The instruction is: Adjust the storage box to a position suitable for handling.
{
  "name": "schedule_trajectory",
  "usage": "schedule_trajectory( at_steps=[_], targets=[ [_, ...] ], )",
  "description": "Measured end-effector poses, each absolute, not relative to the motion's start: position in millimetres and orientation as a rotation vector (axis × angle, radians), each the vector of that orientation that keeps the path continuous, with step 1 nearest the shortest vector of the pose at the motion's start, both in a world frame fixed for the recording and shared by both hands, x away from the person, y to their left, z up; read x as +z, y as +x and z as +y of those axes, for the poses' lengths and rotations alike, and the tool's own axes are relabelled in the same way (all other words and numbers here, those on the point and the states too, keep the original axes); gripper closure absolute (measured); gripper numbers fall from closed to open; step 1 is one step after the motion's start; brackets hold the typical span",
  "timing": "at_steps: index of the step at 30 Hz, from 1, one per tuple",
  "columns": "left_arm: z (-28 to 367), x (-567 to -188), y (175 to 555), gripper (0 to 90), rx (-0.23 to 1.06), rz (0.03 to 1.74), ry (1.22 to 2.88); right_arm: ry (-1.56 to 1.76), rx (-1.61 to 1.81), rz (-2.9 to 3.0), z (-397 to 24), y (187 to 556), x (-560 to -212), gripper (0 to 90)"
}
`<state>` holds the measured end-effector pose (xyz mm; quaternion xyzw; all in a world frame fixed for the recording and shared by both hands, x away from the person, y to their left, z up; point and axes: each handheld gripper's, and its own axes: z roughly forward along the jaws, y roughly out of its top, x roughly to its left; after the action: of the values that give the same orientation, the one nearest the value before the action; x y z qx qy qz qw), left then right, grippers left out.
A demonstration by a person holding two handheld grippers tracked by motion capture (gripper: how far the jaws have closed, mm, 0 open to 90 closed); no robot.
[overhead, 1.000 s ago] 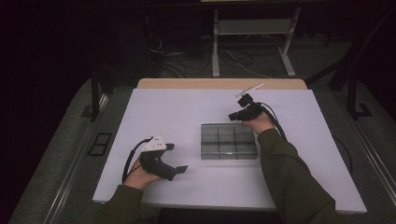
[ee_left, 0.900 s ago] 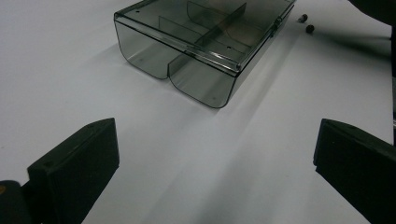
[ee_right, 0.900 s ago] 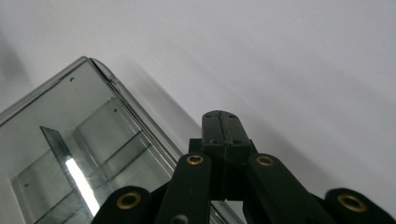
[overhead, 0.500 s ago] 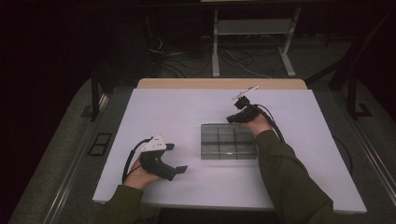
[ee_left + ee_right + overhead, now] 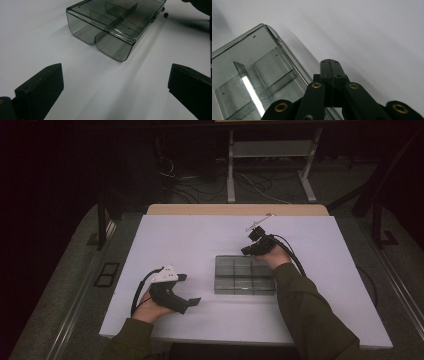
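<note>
There are no words, numbers, labels or signs to read here. The clear smoky plastic box [image 5: 113,27] with little walls inside has nothing written on its lid or sides (just small screw dots). The white table [image 5: 200,245] is plain, and the black grippers show no brand name.

A white table top [image 5: 200,240] stands in a dark room, with cables [image 5: 250,182] on the grey floor [image 5: 75,285] behind.
</note>
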<state>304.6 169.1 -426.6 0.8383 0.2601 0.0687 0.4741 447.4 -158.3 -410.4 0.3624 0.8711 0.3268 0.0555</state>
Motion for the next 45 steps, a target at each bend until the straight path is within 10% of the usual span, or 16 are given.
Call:
schedule_trajectory(
  at_steps=[45],
  targets=[
    [168.8,-430.1,301.5,0.0,0.165,0.638,2.058,0.918,1.005,2.693,-149.2,391.5,-413.1,89.1]
  ],
)
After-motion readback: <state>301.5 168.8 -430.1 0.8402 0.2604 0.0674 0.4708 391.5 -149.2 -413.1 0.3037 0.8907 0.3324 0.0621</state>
